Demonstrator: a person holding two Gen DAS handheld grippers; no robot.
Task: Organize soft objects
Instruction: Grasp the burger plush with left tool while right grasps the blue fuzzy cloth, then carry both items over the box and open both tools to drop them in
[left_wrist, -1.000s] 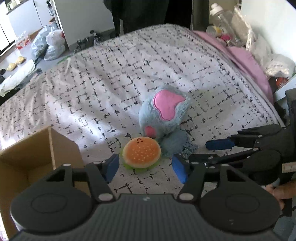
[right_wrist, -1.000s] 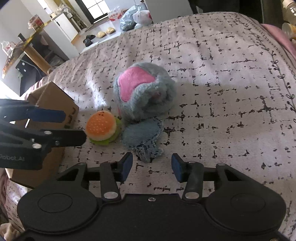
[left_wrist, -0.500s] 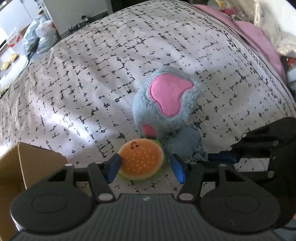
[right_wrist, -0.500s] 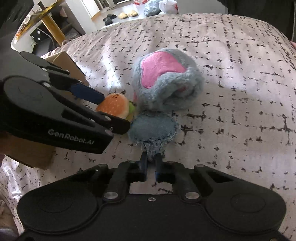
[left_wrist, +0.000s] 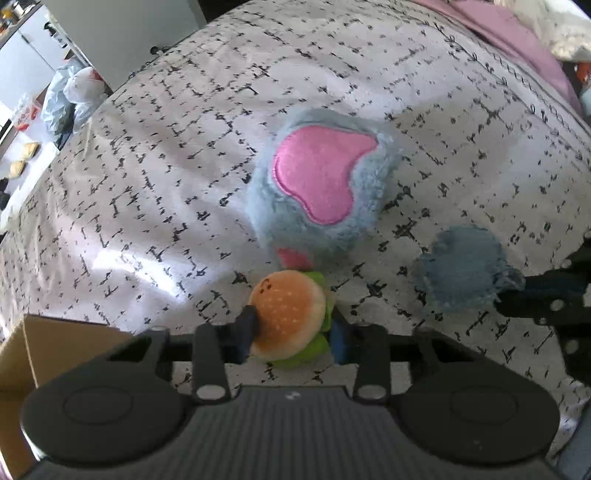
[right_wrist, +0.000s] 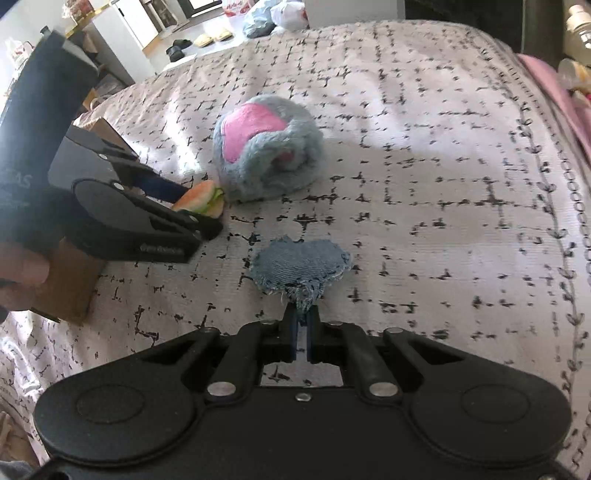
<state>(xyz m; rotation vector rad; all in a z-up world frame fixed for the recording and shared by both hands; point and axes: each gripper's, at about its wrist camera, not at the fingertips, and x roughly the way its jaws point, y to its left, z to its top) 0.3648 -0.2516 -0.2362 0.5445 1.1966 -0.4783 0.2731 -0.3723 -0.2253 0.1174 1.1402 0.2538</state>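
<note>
My left gripper (left_wrist: 291, 332) has just been closing its jaws, and now they press on both sides of the plush burger (left_wrist: 288, 319), low in the centre of the left wrist view. The burger lies on the bed (left_wrist: 155, 177), touching the lower edge of the fluffy grey plush with the pink heart (left_wrist: 319, 184), which sits directly behind it and crowds the space ahead of my jaws. A cardboard box (left_wrist: 44, 354) stands at the lower left corner of that frame, close beside the gripper.

My right gripper (right_wrist: 301, 332) has its jaws clamped tight on the frayed edge of the denim patch (right_wrist: 301, 267), centre of the right wrist view. The patch lies flat on the bedspread, apart from the grey plush further up the frame. The left gripper fills the left side of this view, with a hand (right_wrist: 22, 275) at the edge.

Beyond the bed, upper left, I see plastic bags (left_wrist: 72, 98) and slippers (right_wrist: 212, 37) on the floor. A pink blanket (left_wrist: 517, 44) runs along the upper right edge.
</note>
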